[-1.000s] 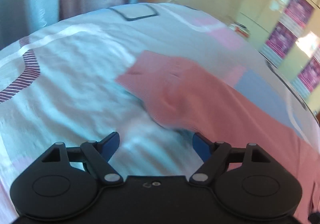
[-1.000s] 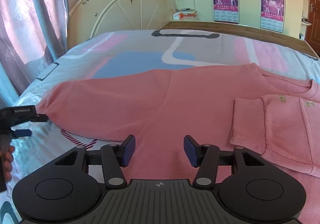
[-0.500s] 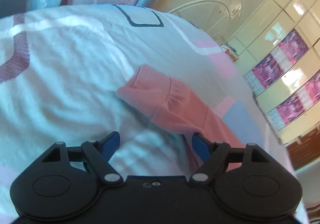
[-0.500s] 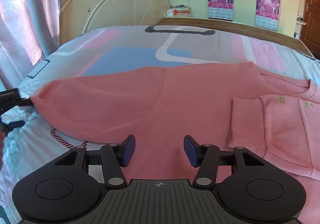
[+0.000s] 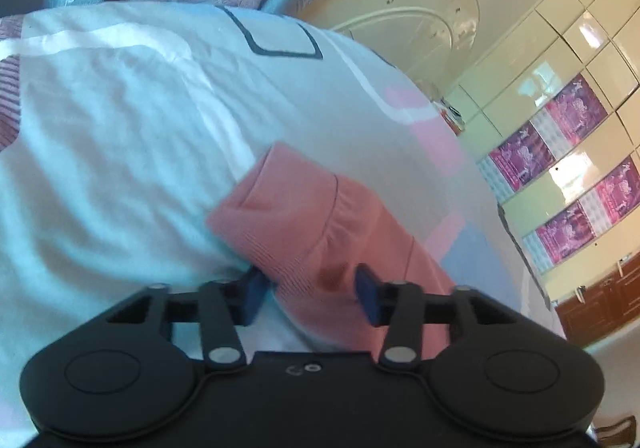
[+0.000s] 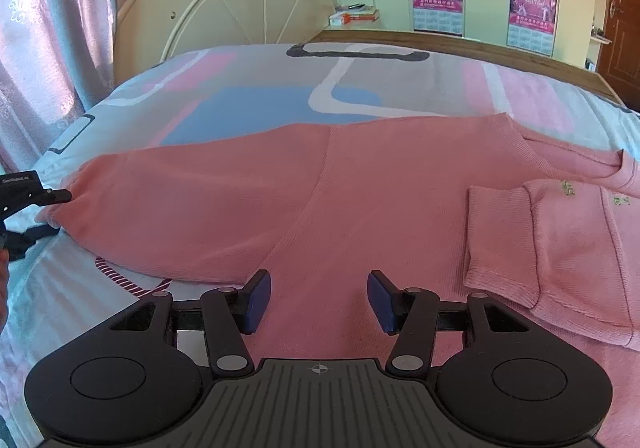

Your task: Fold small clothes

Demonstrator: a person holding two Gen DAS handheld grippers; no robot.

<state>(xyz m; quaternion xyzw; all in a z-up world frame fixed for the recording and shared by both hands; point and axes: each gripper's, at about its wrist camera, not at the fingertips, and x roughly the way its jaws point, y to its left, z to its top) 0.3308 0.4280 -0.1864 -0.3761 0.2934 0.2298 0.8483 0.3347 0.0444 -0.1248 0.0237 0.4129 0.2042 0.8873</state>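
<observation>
Pink knit: the sweater's sleeve cuff (image 5: 280, 207) lies on the bed (image 5: 120, 127), and the left tool (image 5: 310, 290) is closing around it, cloth between its jaws, likely to fold it inward. From the right wrist, the sweater (image 6: 360, 199) lies spread flat; the right tool (image 6: 319, 302) hovers apart, empty, above its body.

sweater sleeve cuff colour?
Salmon pink, ribbed; the cuff shows best in the left wrist view.
</observation>
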